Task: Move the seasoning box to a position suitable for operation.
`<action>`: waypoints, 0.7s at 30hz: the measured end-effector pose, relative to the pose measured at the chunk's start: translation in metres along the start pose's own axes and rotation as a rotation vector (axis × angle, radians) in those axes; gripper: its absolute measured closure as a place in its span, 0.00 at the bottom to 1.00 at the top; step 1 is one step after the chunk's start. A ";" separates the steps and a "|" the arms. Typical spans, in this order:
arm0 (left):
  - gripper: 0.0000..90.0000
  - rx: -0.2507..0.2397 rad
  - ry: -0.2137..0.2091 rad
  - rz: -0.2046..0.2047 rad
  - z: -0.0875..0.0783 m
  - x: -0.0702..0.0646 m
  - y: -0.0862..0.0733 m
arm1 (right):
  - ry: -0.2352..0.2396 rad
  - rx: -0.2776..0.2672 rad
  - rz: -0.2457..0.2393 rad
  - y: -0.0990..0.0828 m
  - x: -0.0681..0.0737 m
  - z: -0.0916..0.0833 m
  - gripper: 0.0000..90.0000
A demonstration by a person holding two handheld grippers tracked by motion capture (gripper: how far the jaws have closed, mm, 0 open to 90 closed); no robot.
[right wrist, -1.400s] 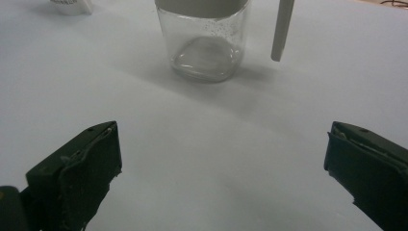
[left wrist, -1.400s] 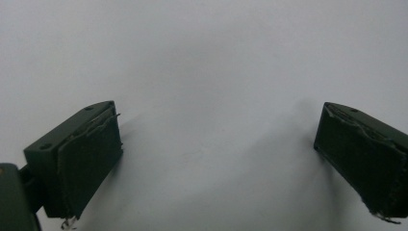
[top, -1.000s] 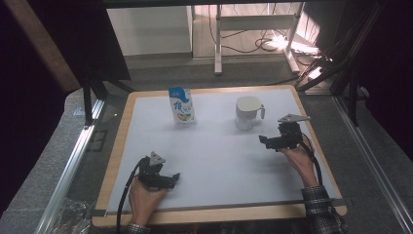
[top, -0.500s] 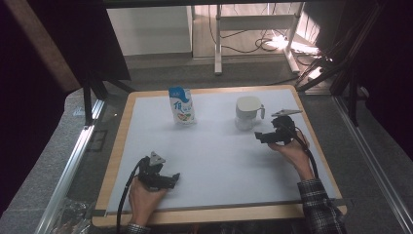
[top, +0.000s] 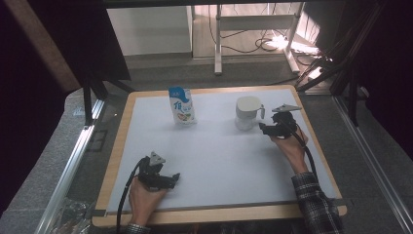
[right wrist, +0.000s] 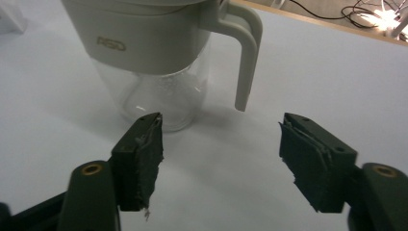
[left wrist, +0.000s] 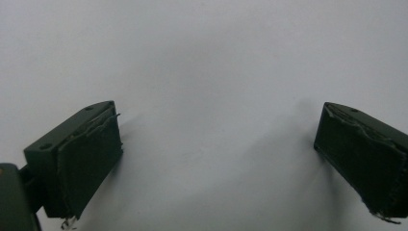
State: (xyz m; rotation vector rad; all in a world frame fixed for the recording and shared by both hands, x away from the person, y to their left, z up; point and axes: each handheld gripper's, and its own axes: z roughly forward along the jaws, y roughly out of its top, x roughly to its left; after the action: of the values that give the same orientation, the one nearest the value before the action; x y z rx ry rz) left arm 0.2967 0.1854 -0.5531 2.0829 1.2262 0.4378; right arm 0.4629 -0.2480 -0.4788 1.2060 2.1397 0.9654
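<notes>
White jug (right wrist: 159,53) is standing just beyond our gaping right tongs (right wrist: 221,159); our left tongs (left wrist: 216,163) are idling agape over bare table (top: 219,156).

Milk carton (top: 181,106) beside lidded jug (top: 247,112)

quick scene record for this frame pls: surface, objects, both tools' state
surface: white sheet on a wood-edged board
carton: blue-and-white carton, upright, far left of centre
jug: clear jug with pale upper part and handle, upright, far right
left tool: open, over bare sheet, near edge
right tool: open, close beside the jug, facing its handle, not touching
</notes>
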 end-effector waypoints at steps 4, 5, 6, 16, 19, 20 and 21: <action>0.02 0.000 0.000 0.000 0.000 0.000 0.000 | -0.005 -0.027 0.037 0.001 -0.007 0.006 0.42; 0.02 0.000 0.000 0.000 0.000 0.000 0.000 | -0.001 -0.014 0.051 0.002 -0.008 0.008 0.42; 0.02 0.000 0.000 0.000 0.000 0.000 0.000 | 0.016 -0.006 0.055 0.004 -0.010 0.010 0.42; 0.02 0.000 0.000 0.000 0.000 0.000 0.000 | -0.004 -0.017 0.046 0.017 -0.014 0.021 0.50; 0.02 0.000 0.000 0.000 0.000 0.000 0.000 | -0.006 -0.037 0.038 0.019 -0.013 0.023 0.53; 0.02 0.000 0.000 0.001 0.000 0.000 0.000 | -0.013 -0.038 0.034 0.019 -0.014 0.025 0.54; 0.02 0.000 0.000 0.001 0.000 0.000 0.000 | -0.017 -0.038 0.033 0.019 -0.014 0.026 0.55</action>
State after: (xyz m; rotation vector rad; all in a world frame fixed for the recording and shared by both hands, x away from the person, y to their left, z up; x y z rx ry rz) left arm 0.2967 0.1854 -0.5531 2.0834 1.2257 0.4386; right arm 0.4983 -0.2447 -0.4796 1.2305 2.0854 1.0021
